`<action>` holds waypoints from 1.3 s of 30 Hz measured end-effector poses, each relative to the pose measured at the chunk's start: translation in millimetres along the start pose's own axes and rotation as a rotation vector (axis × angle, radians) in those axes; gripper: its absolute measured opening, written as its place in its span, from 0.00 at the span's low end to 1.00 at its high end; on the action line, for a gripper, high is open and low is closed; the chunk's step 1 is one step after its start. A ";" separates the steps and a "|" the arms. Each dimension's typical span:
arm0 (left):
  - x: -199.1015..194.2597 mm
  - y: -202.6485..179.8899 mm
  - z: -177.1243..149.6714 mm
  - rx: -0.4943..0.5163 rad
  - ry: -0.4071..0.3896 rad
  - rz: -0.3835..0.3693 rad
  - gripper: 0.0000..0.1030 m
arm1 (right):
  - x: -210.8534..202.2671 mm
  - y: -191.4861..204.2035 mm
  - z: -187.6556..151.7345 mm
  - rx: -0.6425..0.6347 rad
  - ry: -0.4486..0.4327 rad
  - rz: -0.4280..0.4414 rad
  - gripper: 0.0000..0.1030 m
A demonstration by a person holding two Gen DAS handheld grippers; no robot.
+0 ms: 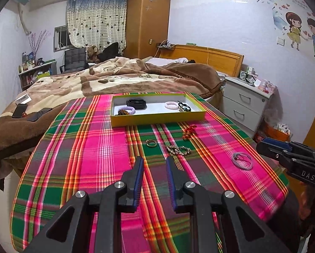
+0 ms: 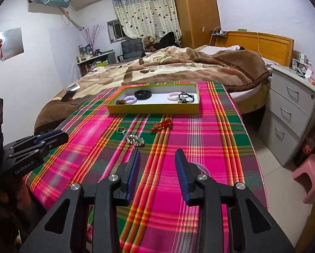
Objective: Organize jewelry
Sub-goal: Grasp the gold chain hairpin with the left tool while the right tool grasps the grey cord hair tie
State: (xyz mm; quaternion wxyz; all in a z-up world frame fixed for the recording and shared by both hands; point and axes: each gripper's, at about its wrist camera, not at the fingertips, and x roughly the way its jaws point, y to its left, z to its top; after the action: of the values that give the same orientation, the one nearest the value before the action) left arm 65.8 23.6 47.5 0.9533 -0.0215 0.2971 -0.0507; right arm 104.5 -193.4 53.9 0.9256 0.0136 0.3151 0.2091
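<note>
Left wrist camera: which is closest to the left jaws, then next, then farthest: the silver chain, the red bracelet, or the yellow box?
1. Silver chain, just ahead, slightly right.
2. Red bracelet, farther up the cloth, to the right.
3. Yellow box, at the far end.

1. Even, cool indoor light fills the room; the lilac painted walls [image 1: 210, 21] look washed out.
2. Shadows on the pink-and-green plaid cloth [image 1: 107, 147] ahead of the fingers are faint.
3. Fisheye bending curves the edges; the corners go black.
4. Everything stays reasonably sharp.
</note>
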 end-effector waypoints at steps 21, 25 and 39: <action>10.8 -9.2 -1.8 0.016 0.023 -0.011 0.21 | -1.0 -5.5 -6.4 -0.002 0.015 -0.010 0.34; 18.5 -9.9 -0.7 0.017 0.038 -0.018 0.20 | 4.2 -10.5 -7.1 0.002 0.025 -0.019 0.34; 59.0 -19.7 9.0 0.031 0.099 -0.060 0.24 | 26.1 -38.5 -16.0 0.023 0.084 -0.075 0.34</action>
State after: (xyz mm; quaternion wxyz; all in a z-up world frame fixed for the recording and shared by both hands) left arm 117.5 -2.3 23.0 0.9357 -0.0131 0.3422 -0.0851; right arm 128.3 -219.9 20.0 0.9186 0.0037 0.3564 0.1710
